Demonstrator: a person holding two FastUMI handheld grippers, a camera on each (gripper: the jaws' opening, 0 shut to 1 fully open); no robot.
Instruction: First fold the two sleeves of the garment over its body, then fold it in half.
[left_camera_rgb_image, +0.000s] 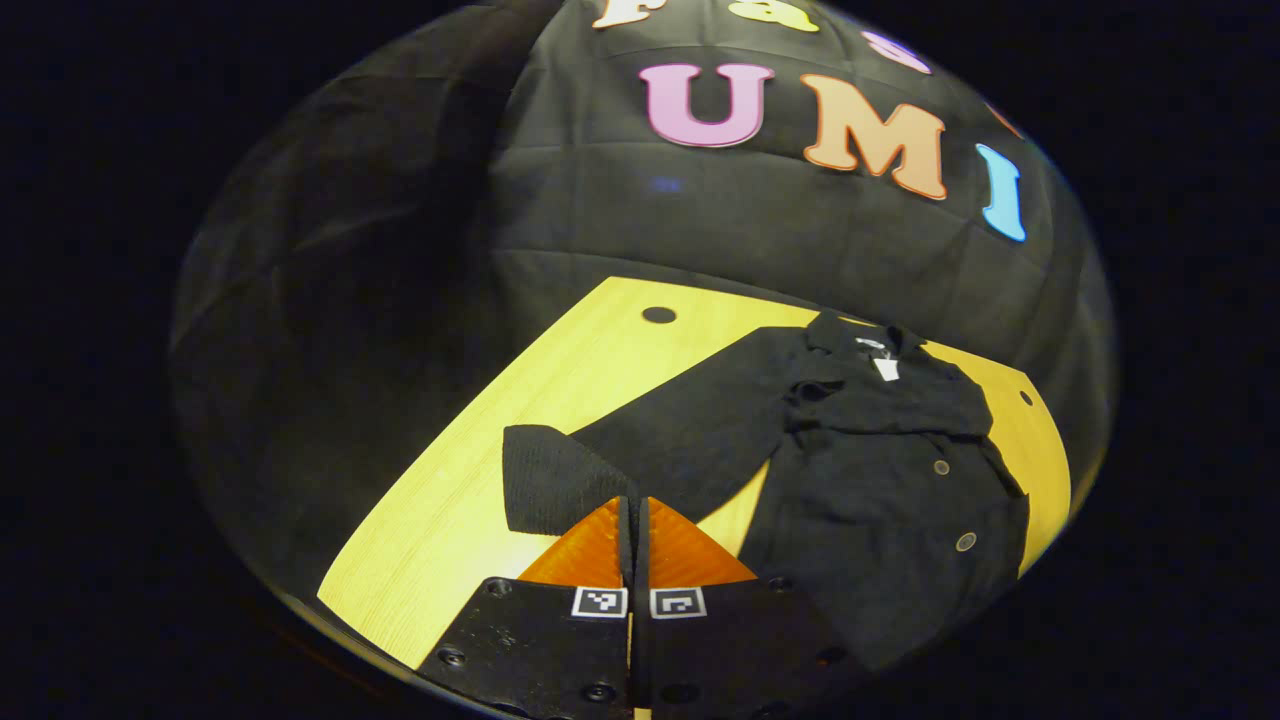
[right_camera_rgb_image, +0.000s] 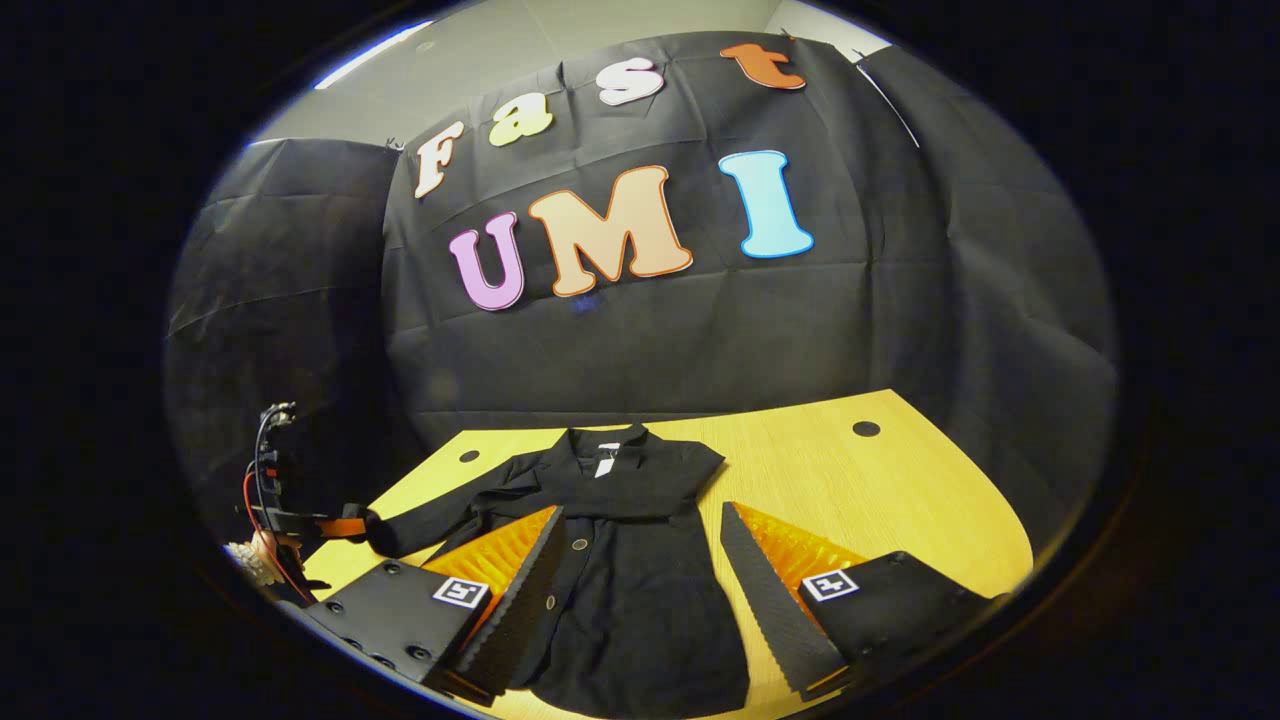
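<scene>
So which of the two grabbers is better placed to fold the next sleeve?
Probably the left gripper: it is shut on the cuff of the outstretched sleeve. The right gripper hangs open over the jacket.

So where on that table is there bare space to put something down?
In the right gripper view, the widest bare wood lies between the jacket and the table edge, around the round hole. In the left gripper view, a bare strip runs beside the outstretched sleeve, held by the left gripper. The middle is crowded by the jacket and the open right gripper.
</scene>
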